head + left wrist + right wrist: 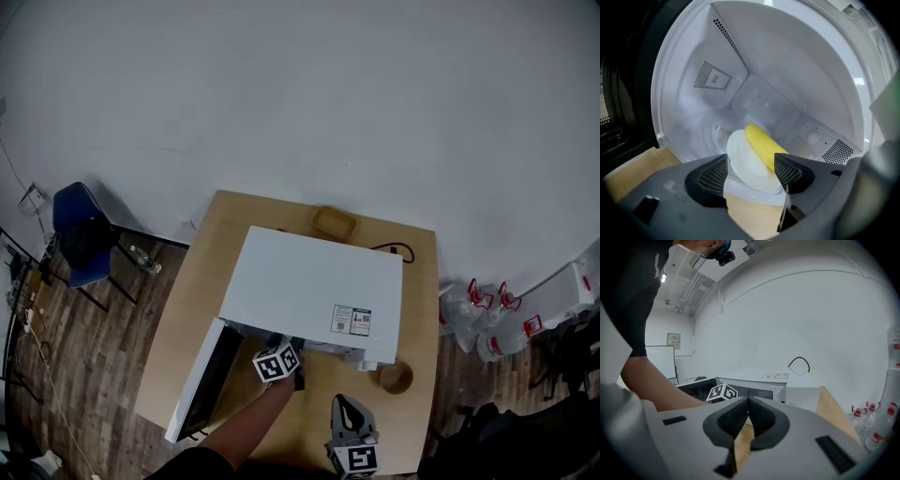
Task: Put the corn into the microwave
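A yellow corn cob (761, 143) lies on a white plate (742, 161) on the floor of the white microwave's cavity (787, 70), near its front edge. My left gripper (750, 172) is open just in front of the plate, its jaws to either side of the plate's near rim. In the head view the left gripper (279, 356) reaches into the mouth of the microwave (319, 286), whose door (208, 380) hangs open to the left. My right gripper (748, 405) is shut on nothing and hovers near the table's front edge (345, 408).
A small wooden bowl (396, 378) sits on the table right of the microwave's front. A shallow wooden tray (335, 223) lies behind the microwave. A blue chair (80, 234) stands left of the table, and water bottles (487, 309) stand on the floor to the right.
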